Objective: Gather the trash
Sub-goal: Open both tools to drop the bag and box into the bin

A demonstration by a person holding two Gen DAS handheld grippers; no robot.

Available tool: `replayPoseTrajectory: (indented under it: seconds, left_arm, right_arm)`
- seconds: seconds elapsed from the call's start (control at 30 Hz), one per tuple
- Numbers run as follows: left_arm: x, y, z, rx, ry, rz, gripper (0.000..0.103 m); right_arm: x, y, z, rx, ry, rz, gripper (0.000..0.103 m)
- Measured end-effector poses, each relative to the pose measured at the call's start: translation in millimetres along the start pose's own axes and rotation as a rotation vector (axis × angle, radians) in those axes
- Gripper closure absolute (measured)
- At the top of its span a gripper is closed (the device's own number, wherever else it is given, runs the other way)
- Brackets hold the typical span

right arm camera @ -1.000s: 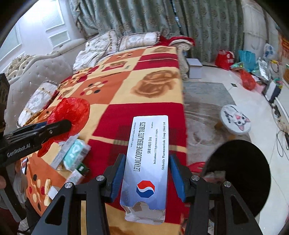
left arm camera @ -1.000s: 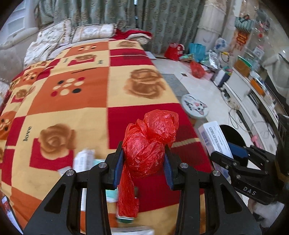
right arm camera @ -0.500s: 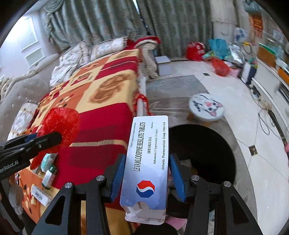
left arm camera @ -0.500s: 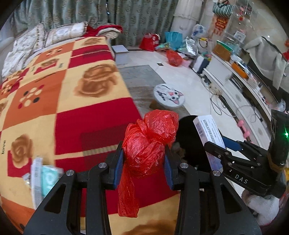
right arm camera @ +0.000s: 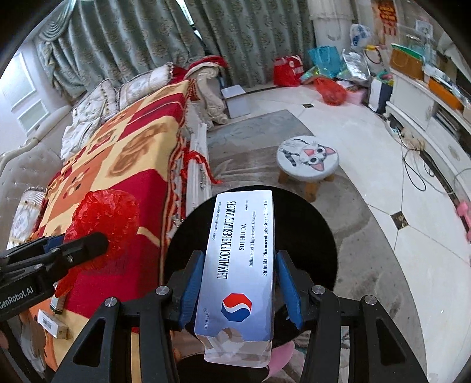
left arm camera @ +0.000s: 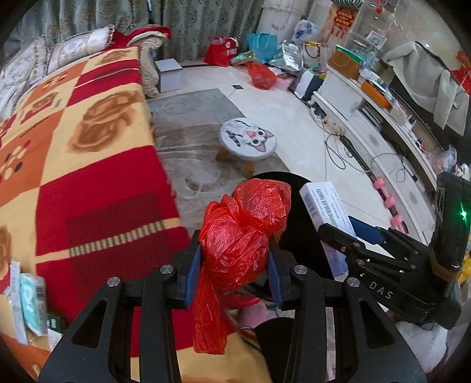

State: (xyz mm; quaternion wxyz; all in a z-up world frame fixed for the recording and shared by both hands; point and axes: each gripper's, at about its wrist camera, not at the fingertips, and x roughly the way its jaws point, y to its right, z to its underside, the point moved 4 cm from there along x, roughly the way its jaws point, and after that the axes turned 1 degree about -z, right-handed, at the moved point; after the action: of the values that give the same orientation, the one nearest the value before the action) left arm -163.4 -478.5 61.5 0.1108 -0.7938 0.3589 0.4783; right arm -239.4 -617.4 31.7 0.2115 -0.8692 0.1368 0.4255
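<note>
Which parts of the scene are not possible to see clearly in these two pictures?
- Black bin, right wrist view: its inside is hidden by the tablet box.
- Same bin, left wrist view: mostly covered by the red plastic bag.
- Packets on the blanket, left wrist view: blurred, print unreadable.
- Small box, right wrist view: label too small.

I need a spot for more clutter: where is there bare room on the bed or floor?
Free: the blanket from the packets at its near corner up to the pillows; the rug between bed and cat stool. Crowded: bags against the curtain, cables along the white cabinet.
</note>
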Motion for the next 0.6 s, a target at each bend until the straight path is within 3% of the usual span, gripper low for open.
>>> replayPoseTrajectory:
  seconds: [0.2,0.3,0.33,0.4,0.6]
  left_arm:
    - [10.4,18.2,-1.9,0.008,-0.005,0.058,0.062]
    - [12.4,21.8,-2.8,-0.002,-0.015,0.098,0.052]
    - [11.7,21.8,-3.0,-0.006,-0.015,0.104,0.049]
    - [8.5,20.4,-2.5,-0.004,-0.010,0.100,0.048]
    - [-4.9,9.8,-0.7,-0.016,0.001,0.076,0.048]
  right_arm:
    - [0.0,15.0,-0.7,0.033,0.005,0.014,0.054]
    - [-1.5,19.9,-2.4,0.053,0.022,0.015,0.050]
    - [-2.3,21.5,-2.6,0.061,0.024,0.016,0.044]
    - [-2.7,23.8,-1.8,0.074,0.024,0.015,0.037]
    - [0.0,13.7,1.4,0.061,0.005,0.003,0.036]
